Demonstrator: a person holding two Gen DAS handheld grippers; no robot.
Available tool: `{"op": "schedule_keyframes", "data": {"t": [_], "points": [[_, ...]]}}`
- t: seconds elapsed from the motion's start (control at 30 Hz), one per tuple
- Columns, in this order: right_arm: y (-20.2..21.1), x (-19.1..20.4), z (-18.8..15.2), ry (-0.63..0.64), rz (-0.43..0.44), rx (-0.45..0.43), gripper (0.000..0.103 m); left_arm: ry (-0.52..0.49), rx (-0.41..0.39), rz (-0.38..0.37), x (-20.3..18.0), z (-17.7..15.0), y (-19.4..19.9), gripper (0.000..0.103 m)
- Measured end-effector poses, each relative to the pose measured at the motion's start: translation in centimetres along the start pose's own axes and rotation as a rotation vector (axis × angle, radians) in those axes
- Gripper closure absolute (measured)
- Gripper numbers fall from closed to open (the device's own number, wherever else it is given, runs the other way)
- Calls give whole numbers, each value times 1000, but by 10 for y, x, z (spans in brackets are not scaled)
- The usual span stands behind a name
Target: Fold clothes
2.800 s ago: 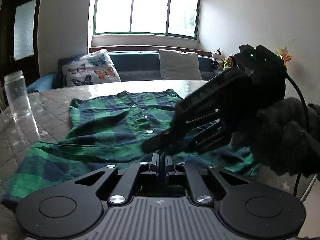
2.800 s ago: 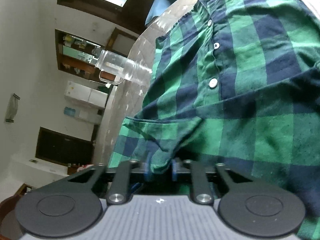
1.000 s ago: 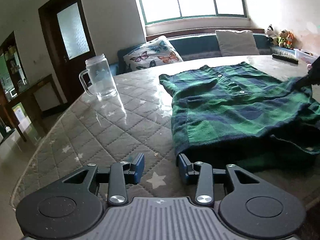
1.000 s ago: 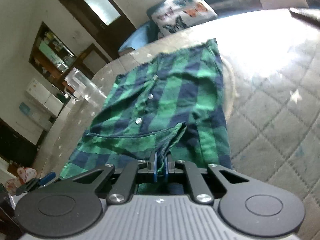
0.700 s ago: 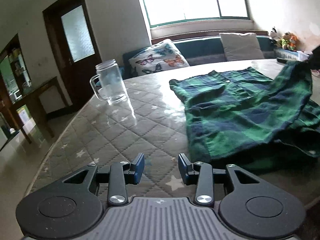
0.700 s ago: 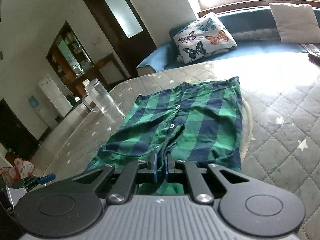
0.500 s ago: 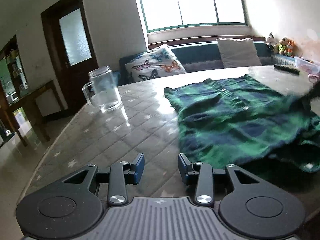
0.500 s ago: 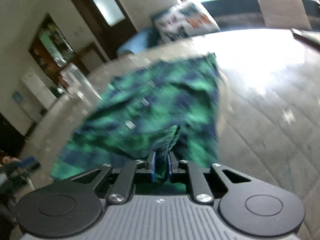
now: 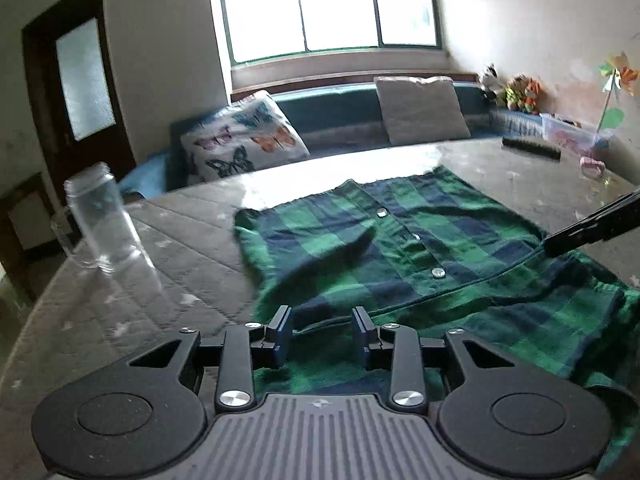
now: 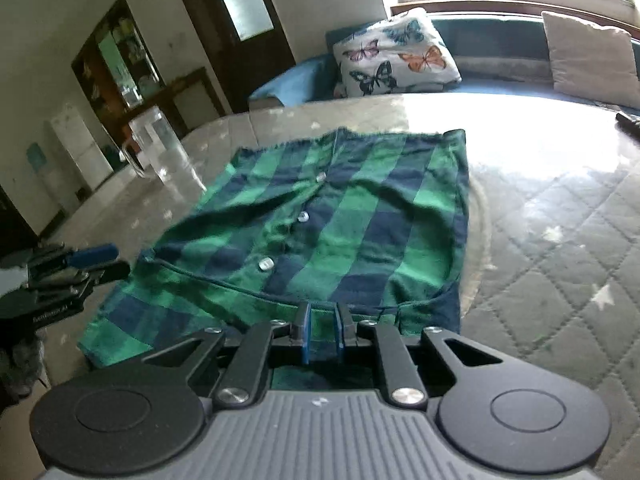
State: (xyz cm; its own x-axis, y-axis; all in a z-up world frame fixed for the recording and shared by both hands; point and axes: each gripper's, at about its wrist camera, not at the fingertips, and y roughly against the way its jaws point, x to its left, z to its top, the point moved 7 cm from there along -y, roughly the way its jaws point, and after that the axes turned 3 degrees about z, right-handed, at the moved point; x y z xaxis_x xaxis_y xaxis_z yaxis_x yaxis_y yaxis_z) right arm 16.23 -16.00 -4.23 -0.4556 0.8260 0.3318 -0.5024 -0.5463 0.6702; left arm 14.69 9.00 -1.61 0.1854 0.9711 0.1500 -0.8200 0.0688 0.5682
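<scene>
Since a second ago, your left gripper (image 9: 322, 334) has swung from the bare quilted table (image 9: 172, 240) over the near left corner of the green-and-navy plaid shirt (image 9: 400, 248), and the raised flap has settled flat.

Far left of that gripper stands a clear glass jar (image 9: 100, 224), well apart from the cloth. Directly ahead of it the shirt lies spread on the table, button placket up, a folded hem edge running across just beyond the fingertips. The jaws are closing with fabric beneath and between them, yet the pads (image 9: 280, 334) do not press on it: released, not gripping.

To its right, your right gripper (image 10: 322, 330) comes in at the shirt's near right side, fingers close together and clenched on the fold edge; green cloth shows in the narrow slot between the blue pads (image 10: 306, 332). From that gripper's view the left gripper sits at the far left, at the shirt's other corner. Beyond both, a butterfly cushion (image 10: 394, 52) rests on a bench under the window.
</scene>
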Motion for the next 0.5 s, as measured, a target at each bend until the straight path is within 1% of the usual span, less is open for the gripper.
{"op": "schedule_keyframes", "data": {"t": [0.07, 0.13, 0.23, 0.3, 0.37, 0.43, 0.5], "points": [[-9, -3, -5, 18, -20, 21, 91, -4, 25, -2, -1, -3, -12, 69], [-15, -8, -10, 30, -42, 41, 92, -8, 53, 12, 0, -10, -22, 71], [-13, -13, -15, 31, -48, 52, 92, -13, 87, 34, 6, -20, -32, 71], [-8, -13, -16, 41, -52, 48, 92, -8, 88, 37, 8, -22, -30, 71], [-1, -4, -17, 82, -63, 40, 90, -4, 85, 39, 9, -23, -27, 71], [5, 9, -20, 133, -54, 38, 88, -13, 64, 15, 0, -21, -18, 71], [7, 26, -26, 181, -26, 44, 86, -24, 42, -14, -12, -19, -8, 71]]}}
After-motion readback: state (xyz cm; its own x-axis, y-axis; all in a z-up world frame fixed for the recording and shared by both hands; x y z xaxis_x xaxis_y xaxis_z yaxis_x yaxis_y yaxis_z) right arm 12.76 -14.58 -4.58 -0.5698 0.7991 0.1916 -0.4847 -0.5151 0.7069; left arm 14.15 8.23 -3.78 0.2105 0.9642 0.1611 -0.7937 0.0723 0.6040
